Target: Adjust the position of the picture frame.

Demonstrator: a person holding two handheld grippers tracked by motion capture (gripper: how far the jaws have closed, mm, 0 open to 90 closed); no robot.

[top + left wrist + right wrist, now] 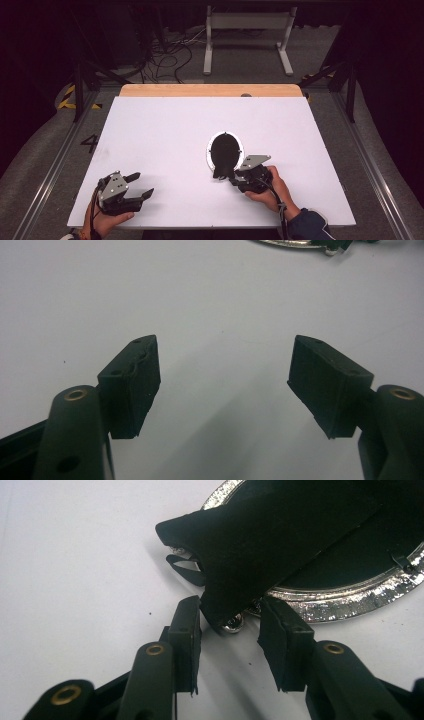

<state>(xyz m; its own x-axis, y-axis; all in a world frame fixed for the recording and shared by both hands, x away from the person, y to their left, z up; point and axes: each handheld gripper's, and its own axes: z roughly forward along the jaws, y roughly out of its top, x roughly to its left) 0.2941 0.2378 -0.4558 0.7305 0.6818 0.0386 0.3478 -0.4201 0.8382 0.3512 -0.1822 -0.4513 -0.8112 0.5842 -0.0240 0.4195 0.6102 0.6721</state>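
**Oval frame, face down, near table centre**

Lies flat on the white table (165,125), a little toward four o'clock of centre: an oval picture frame (225,150) with shiny silver rim and black velvety back. Black stand flap (260,545) raised off the back, its lower tip pointing to six o'clock. Right gripper (233,176) at the frame's six o'clock edge, jaws apart on either side of the flap's tip, one pad touching. Left gripper (140,185) well apart at eight o'clock, jaws wide, nothing between.

Black two-jaw grippers (141,185) w/ grey plates, brass rivets — dark blue sleeve (310,223).
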